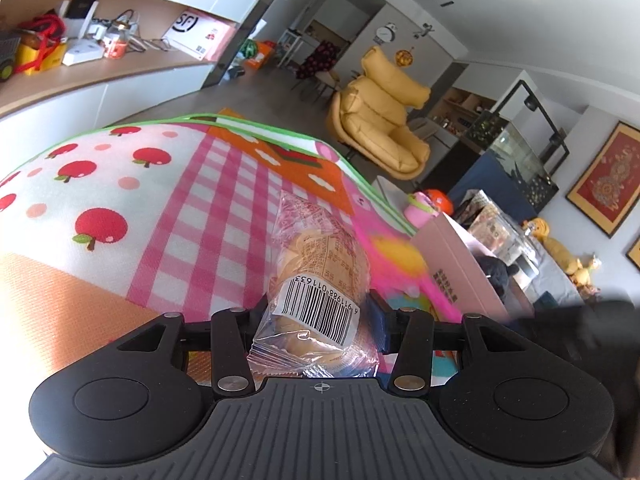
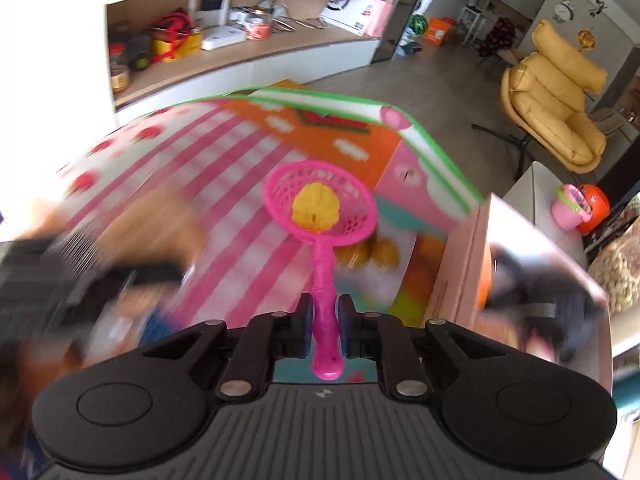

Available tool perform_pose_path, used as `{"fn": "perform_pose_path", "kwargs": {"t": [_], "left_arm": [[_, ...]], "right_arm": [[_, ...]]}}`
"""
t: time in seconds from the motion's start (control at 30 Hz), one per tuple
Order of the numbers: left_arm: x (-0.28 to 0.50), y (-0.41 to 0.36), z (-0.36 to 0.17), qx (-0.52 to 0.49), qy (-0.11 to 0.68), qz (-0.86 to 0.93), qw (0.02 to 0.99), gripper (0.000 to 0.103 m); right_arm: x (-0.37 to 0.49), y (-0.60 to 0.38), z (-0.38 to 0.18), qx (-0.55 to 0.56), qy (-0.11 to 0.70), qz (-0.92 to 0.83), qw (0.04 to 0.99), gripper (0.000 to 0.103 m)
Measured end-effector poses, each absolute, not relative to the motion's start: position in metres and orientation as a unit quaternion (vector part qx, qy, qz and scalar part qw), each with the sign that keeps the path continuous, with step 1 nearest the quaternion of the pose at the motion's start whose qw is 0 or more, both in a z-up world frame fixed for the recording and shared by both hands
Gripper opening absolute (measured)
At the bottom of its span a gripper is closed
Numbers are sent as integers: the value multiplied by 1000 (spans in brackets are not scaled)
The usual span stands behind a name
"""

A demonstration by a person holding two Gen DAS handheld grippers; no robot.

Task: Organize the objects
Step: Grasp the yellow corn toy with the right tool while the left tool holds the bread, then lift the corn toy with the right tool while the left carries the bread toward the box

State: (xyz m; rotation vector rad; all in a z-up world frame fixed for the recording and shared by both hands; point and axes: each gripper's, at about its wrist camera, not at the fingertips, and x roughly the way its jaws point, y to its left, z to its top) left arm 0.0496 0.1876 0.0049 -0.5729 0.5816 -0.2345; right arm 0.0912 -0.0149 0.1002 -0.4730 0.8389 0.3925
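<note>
A play mat (image 1: 208, 200) with apples and pink checks filled the middle of both views, serving as the ground from which loose things were being gathered. A pink box (image 2: 472, 264) stood at the mat's right edge, lower right of the frame, probably the place meant to receive them, though its inside was too blurred to read.

The left tongs (image 1: 320, 308) were closed on a snack pack (image 1: 320, 280), gripped near its lower end so it stood clear of the mat at centre frame. Its long axis ran straight away from the camera, the barcode end nearest the tongs and the sealed far end pointing toward the mat's far edge.

The right tongs (image 2: 325, 312) were narrowed on the handle of a pink net (image 2: 320, 200). The handle ran up the frame's centre with the hoop farthest out, kept level enough to cradle a yellow ball (image 2: 316, 208).
</note>
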Motion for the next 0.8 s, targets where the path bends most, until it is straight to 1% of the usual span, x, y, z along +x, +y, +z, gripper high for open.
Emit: {"fn": "perform_pose_path", "kwargs": {"t": [0.2,0.3,0.37,0.4,0.43,0.47,0.6,0.73,0.77,0.8], "left_arm": [[45,173,11,-233,283,-105,924,50],[38,161,11,-228,296,-124,919,50],[29,152,11,-224,299,-138,917,50],[25,148,11,-217,301,-142,918,50],[21,145,11,-213,301,-144,918,50],[18,143,11,-209,300,-142,920,50],[13,142,9,-212,297,-134,921,50],[11,139,9,-205,295,-131,924,50],[12,138,10,-202,295,-130,925,50],[12,138,10,-201,295,-130,925,50]], "right_arm": [[12,-60,88,-201,445,219,845,13],[-16,-75,92,-190,432,242,848,15],[-26,-82,103,-173,409,249,861,25],[-27,-84,109,-161,398,252,867,34],[-26,-86,114,-149,387,255,874,39],[-23,-86,119,-140,378,255,879,40],[-3,-75,120,-111,361,255,890,40],[17,-57,99,-124,368,240,890,39],[19,-55,95,-125,372,238,888,38],[21,-54,92,-128,377,235,887,31]]}}
